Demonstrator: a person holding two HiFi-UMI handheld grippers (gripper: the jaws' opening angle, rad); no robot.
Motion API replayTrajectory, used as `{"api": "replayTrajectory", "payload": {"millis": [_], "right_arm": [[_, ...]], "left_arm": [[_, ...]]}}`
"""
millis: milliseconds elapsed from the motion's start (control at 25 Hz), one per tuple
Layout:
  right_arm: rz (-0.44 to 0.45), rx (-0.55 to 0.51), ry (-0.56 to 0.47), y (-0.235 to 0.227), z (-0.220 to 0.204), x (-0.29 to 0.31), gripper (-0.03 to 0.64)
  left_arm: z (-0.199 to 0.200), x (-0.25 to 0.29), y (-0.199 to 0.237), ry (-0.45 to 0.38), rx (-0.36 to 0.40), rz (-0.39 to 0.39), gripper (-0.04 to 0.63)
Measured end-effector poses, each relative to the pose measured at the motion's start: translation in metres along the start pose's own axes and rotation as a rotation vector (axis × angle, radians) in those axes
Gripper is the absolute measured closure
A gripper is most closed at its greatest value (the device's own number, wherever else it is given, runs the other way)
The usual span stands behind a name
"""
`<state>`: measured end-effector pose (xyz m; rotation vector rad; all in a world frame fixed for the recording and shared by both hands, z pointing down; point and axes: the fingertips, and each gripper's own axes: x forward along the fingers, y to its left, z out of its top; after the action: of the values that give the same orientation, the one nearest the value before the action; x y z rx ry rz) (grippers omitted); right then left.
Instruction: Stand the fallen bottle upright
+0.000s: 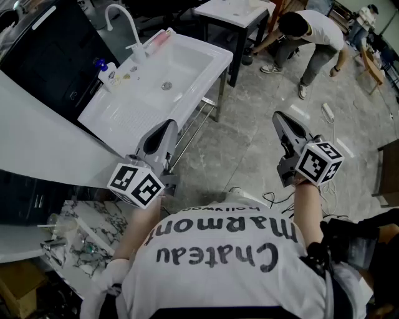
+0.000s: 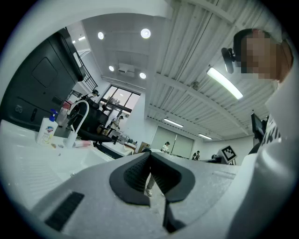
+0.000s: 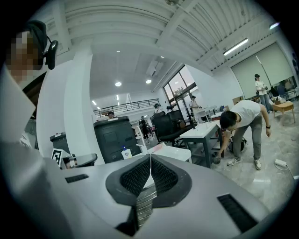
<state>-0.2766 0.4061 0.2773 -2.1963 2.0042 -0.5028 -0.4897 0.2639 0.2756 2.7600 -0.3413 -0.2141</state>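
Lettering on my white T-shirt reads "Chateau Marmont"; smaller print near the collar looks like "Hollywood". Each gripper's cube carries black-and-white square markers. The label on the bottle has some print, too small to read.

My left gripper has its fingers pressed together, nothing between them. My right gripper is the same: its ribbed fingers meet at the tips and pinch nothing.

That white bottle with a blue cap is ahead of my left fingers and off to their left, well apart from them, on the back corner of the white sink. In the left gripper view it stands upright, just beside the base of the white faucet. From my right fingers it is farther still, ahead and across to the left; in the right gripper view it shows small, just above and left of the closed tips.

The basin shows its round drain. A pink item lies on the sink's back rim, beyond the faucet.

Beyond my right fingers a person bends down beside a white table.
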Motion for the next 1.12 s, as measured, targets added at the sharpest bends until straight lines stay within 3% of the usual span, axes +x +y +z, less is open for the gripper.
{"api": "replayTrajectory", "payload": {"millis": [560, 1120], "right_arm": [[0.024, 0.047, 0.034, -0.029, -0.007, 0.04, 0.6], [0.12, 0.029, 0.009, -0.104, 0.066, 0.14, 0.6]], "left_arm": [[-0.005, 0.022, 0.028, 0.001, -0.021, 0.064, 0.581], [0.04, 0.127, 0.067, -0.078, 0.012, 0.136, 0.58]]}}
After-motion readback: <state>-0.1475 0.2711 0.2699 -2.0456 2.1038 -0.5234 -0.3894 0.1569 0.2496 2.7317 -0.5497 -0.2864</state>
